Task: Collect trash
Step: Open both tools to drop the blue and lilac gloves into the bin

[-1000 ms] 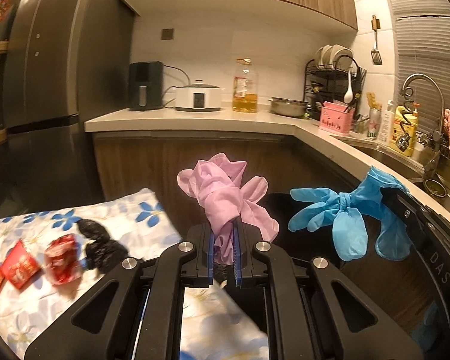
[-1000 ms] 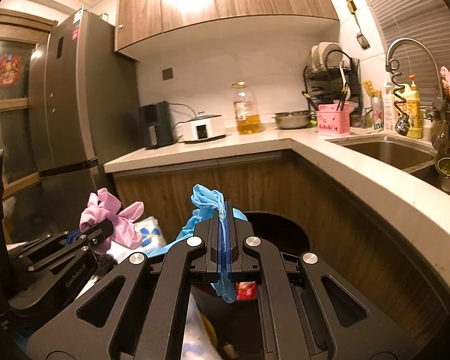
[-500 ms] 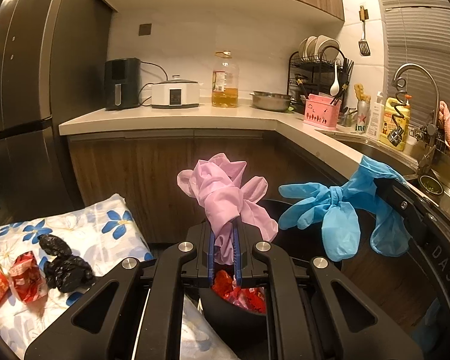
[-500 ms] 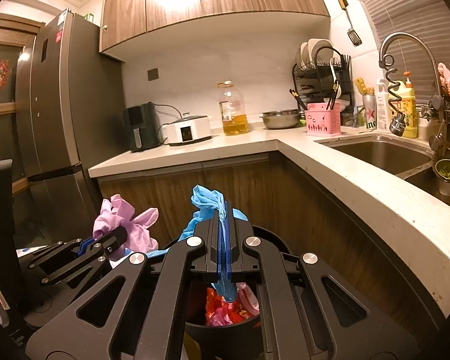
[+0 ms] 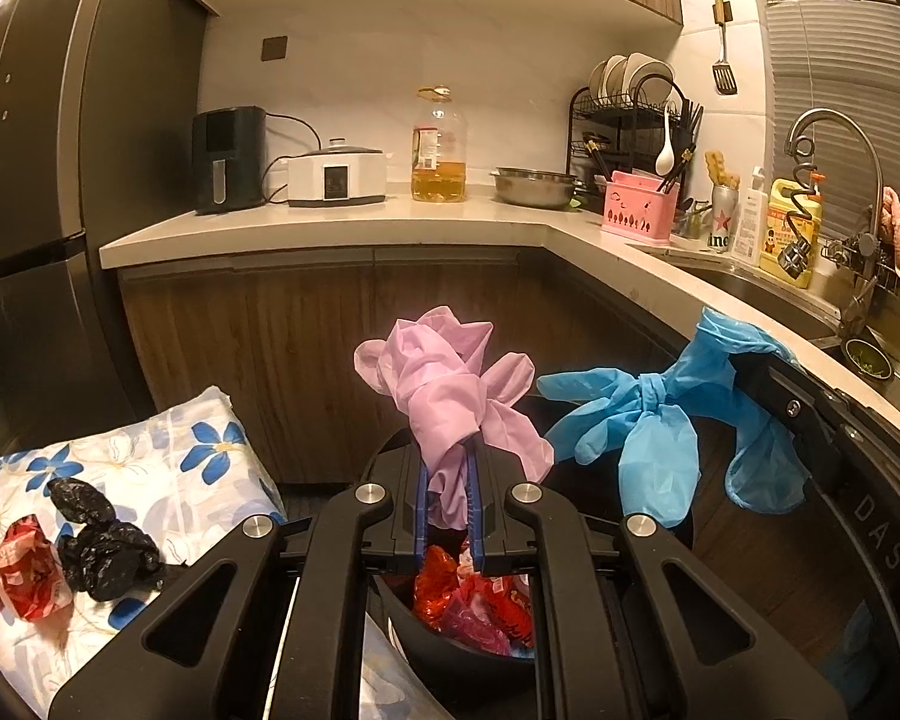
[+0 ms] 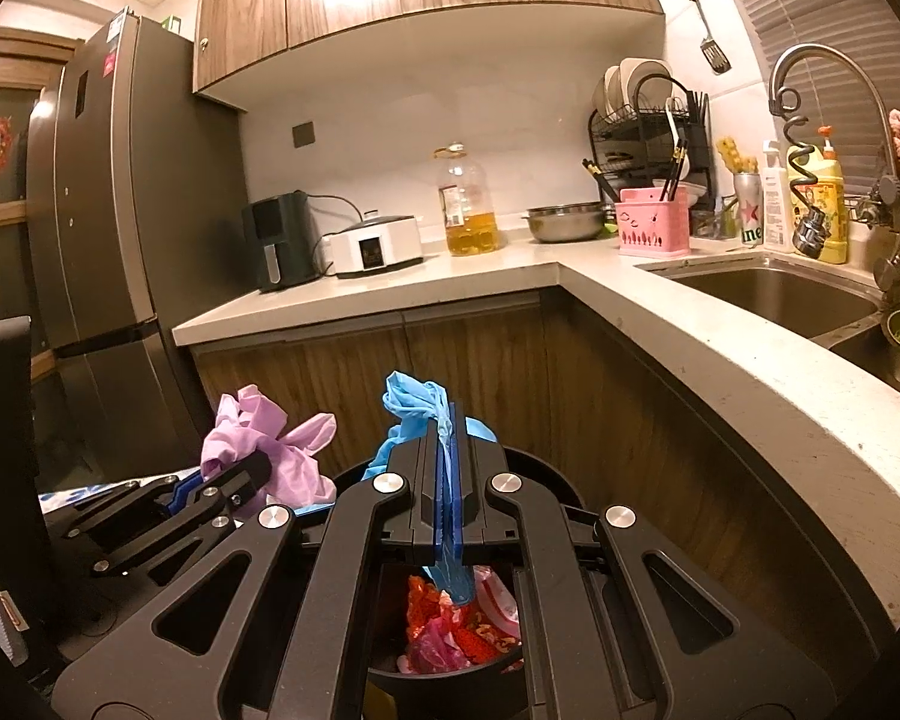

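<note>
Left wrist: knotted pink glove (image 5: 450,384) and knotted blue glove (image 5: 648,414), both crumpled.

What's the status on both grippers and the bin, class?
Left gripper shut on pink glove. Right gripper shut on blue glove. Both over trash bin. Nothing blocking.

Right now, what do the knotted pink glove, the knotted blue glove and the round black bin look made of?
Knotted pink glove: thin rubbery film, likely nitrile or latex; matte, wrinkled, limp.
Knotted blue glove: the same thin film; slightly translucent fingers, soft folds.
Round black bin: probably hard plastic; a smooth, dull, rigid rim, though dim light leaves it open.
</note>
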